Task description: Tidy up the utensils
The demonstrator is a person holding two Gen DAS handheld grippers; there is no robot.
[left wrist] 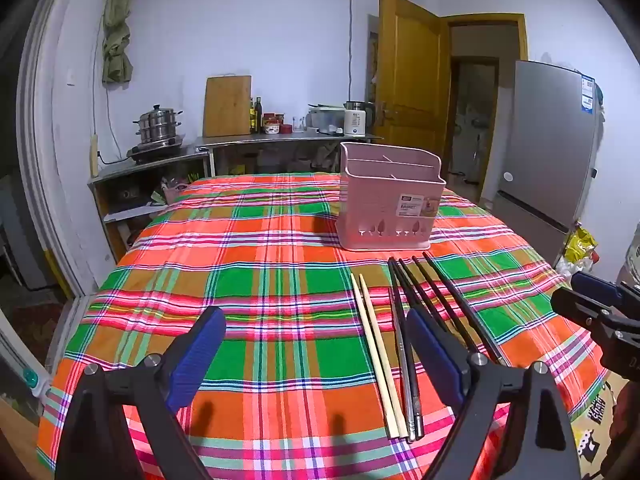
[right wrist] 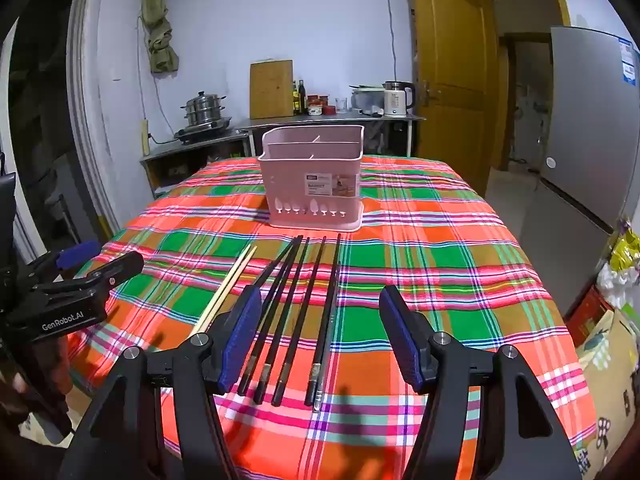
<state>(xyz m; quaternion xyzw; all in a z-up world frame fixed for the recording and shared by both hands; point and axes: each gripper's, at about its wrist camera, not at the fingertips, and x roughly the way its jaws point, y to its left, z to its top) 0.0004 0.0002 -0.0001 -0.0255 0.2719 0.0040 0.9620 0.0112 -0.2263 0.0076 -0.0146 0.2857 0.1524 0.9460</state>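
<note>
A pink utensil basket with divided compartments stands upright on the plaid tablecloth. In front of it lie a pair of pale wooden chopsticks and several black chopsticks, side by side. My left gripper is open and empty above the cloth, left of the chopsticks. My right gripper is open and empty, its fingers astride the black chopsticks, above them. Each gripper shows in the other's view, the right one and the left one.
A steel counter behind the table carries a steamer pot, a cutting board, bottles and a kettle. A grey fridge and a wooden door stand to the right. Bags lie on the floor at the right.
</note>
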